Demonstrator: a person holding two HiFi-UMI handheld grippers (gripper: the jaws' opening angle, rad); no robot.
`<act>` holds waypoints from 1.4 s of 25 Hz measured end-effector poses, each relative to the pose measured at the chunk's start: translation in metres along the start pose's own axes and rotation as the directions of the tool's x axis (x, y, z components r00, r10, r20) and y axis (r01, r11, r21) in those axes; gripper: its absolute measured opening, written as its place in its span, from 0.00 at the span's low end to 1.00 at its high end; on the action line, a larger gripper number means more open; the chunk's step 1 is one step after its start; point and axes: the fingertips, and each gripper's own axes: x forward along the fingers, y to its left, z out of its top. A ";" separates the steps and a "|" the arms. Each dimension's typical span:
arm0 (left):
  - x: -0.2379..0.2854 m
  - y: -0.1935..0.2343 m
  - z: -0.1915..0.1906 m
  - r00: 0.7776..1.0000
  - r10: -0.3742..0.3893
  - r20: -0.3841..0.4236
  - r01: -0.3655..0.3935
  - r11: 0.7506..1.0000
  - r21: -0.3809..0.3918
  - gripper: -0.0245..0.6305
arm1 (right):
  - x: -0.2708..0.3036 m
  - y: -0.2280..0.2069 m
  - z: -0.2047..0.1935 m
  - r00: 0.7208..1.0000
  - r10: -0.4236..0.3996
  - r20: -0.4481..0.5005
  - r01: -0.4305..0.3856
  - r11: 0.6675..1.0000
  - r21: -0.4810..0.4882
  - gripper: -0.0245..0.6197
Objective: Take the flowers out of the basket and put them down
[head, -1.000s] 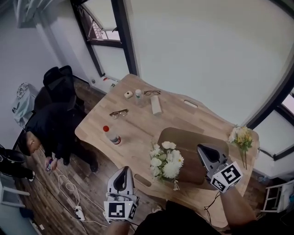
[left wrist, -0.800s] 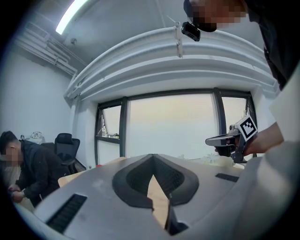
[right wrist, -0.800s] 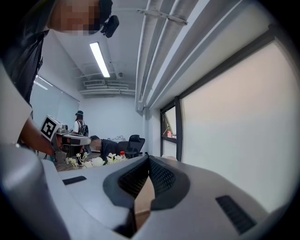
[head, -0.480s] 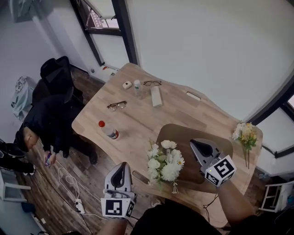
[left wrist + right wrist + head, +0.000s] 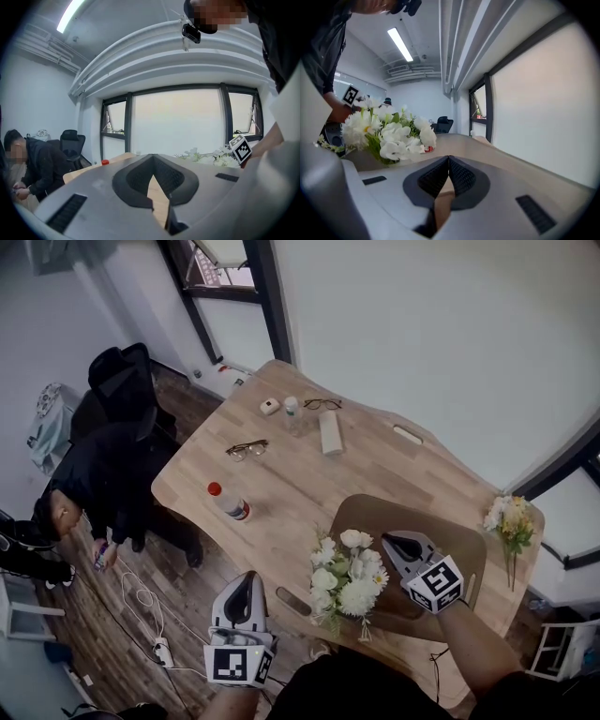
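Flowers [image 5: 345, 576], a white bunch, sit at the left rim of the brown basket [image 5: 441, 540], just off the left side of the right claw [image 5: 387, 539]. In the right gripper view the blooms [image 5: 389, 133] fill the space left of that claw [image 5: 449, 159], close by, and nothing lies ahead of its tips except bare tabletop [image 5: 291, 484]. The right claw is closed, pads together with nothing between them, and it hangs over the basket.

The bunch's long axis runs from the heads, on the far side, down to the stem ends on the side nearest the person. I can't say for sure whether it stands up or leans. The stems are the part to grasp, and they lie left of the right claw and nearer the person than its tips.

The left claw [image 5: 248, 577] is also closed and empty. It sits well to the left of the bunch, out past the tabletop's near edge. From its own view, the flowers [image 5: 220, 158] show only far off to the right of its tips [image 5: 152, 157].

So the right hand is much the nearer. I'd say it must open, then swing left and draw back toward the stems. A yellow bunch [image 5: 511, 521] lies on the tabletop well out to the right claw's right.
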 end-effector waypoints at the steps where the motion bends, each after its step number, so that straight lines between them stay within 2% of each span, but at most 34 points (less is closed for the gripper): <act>1: -0.001 0.002 0.000 1.000 0.004 0.001 -0.004 1.000 -0.002 0.04 | 0.003 0.002 -0.007 1.000 0.012 -0.011 -0.013 1.000 -0.006 0.07; 10: -0.009 0.016 -0.001 0.999 0.042 -0.002 -0.042 0.999 -0.012 0.04 | 0.016 0.030 -0.057 0.978 0.161 -0.135 -0.169 0.984 -0.052 0.07; 16: -0.009 0.017 -0.001 0.999 0.051 0.004 -0.051 0.999 -0.019 0.04 | 0.015 0.061 -0.067 0.932 0.295 -0.209 -0.326 0.936 -0.132 0.08; 17: -0.009 0.016 -0.001 0.999 0.050 0.005 -0.050 0.999 -0.019 0.04 | 0.014 0.067 -0.068 0.921 0.324 -0.217 -0.359 0.922 -0.144 0.11; 19: -0.009 0.016 0.000 0.999 0.051 0.007 -0.051 0.999 -0.018 0.04 | 0.012 0.080 -0.072 0.888 0.392 -0.242 -0.432 0.891 -0.143 0.36; 21: -0.009 0.017 0.001 0.999 0.053 0.010 -0.053 0.998 -0.017 0.04 | 0.010 0.092 -0.073 0.861 0.446 -0.245 -0.486 0.864 -0.133 0.47; 22: -0.010 0.017 0.002 0.998 0.054 0.011 -0.054 0.998 -0.016 0.04 | 0.010 0.096 -0.071 0.854 0.466 -0.233 -0.502 0.855 -0.130 0.50; 26: -0.015 0.022 0.002 0.998 0.066 0.009 -0.066 0.998 -0.016 0.04 | 0.013 0.109 -0.058 0.852 0.495 -0.171 -0.517 0.847 -0.127 0.52; 30: -0.019 0.025 0.007 0.997 0.077 0.015 -0.077 0.997 -0.008 0.04 | 0.027 0.116 -0.035 0.863 0.502 -0.055 -0.505 0.861 -0.058 0.52; 35: -0.023 0.025 0.014 0.997 0.080 0.022 -0.080 0.997 0.006 0.04 | 0.043 0.131 -0.031 0.868 0.495 -0.049 -0.497 0.862 -0.102 0.49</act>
